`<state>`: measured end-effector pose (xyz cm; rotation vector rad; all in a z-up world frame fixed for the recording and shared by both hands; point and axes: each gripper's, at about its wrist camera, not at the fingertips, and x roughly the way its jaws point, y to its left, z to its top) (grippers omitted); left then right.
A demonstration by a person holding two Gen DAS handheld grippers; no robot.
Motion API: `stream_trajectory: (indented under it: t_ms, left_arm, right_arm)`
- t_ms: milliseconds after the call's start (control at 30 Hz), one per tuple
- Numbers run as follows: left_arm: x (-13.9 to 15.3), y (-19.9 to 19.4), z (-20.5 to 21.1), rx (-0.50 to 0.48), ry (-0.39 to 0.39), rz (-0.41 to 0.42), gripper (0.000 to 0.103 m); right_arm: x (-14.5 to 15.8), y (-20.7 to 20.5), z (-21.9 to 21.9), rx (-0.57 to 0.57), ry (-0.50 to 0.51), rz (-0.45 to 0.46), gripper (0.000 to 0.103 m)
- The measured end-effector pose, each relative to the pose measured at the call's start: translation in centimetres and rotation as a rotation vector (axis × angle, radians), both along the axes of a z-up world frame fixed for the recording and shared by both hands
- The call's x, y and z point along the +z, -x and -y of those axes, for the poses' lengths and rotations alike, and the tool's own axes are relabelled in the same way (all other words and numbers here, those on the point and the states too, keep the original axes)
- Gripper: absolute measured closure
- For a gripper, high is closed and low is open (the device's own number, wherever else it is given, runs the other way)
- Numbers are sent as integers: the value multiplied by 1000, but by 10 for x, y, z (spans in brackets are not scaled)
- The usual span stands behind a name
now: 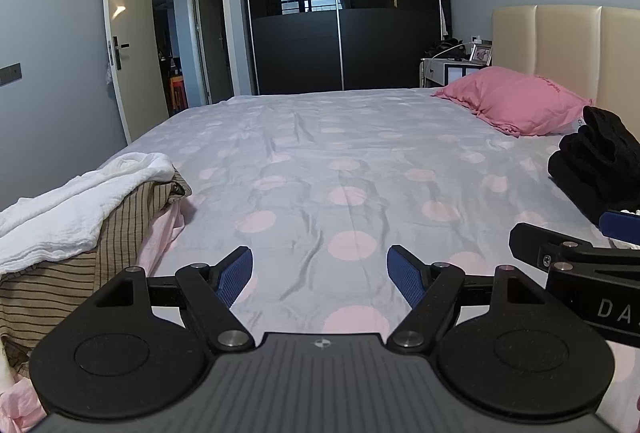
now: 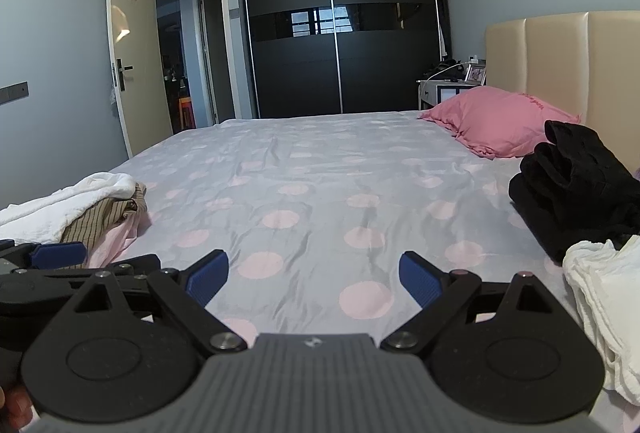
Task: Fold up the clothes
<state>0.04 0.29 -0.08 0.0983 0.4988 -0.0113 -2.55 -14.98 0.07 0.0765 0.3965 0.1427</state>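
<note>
Both the left gripper [image 1: 320,275] and the right gripper [image 2: 314,279] are hovering wide open and empty over the bedsheet [image 1: 320,153]. A laundry pile [image 1: 72,225] is lying at the left, black clothes [image 2: 580,185] at the right.

Both our wrist views sit low over the bed [image 1: 320,161], near its side edge, facing across it toward the wardrobe [image 1: 340,13]. They share the pillow [image 2: 500,121], the left pile [image 2: 80,209] and the black stack [image 1: 600,161].
</note>
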Motion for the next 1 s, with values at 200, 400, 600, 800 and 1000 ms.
stream_trajectory:
  t_ms: [200, 400, 600, 800, 1000]
  left_arm:
    - [0, 0, -2, 6, 1, -9, 29]
    - [-1, -1, -3, 12, 2, -16, 29]
    - [-2, -1, -4, 14, 5, -16, 29]
    - [-2, -1, -3, 15, 4, -20, 29]
    - [-1, -2, -4, 15, 9, -21, 30]
  right_arm:
    - [0, 0, -3, 2, 11, 0, 9]
    - [0, 0, -4, 8, 16, -5, 9]
    - [0, 0, -3, 10, 21, -5, 9]
    - [0, -1, -4, 11, 22, -10, 9]
    - [1, -1, -4, 13, 17, -14, 9]
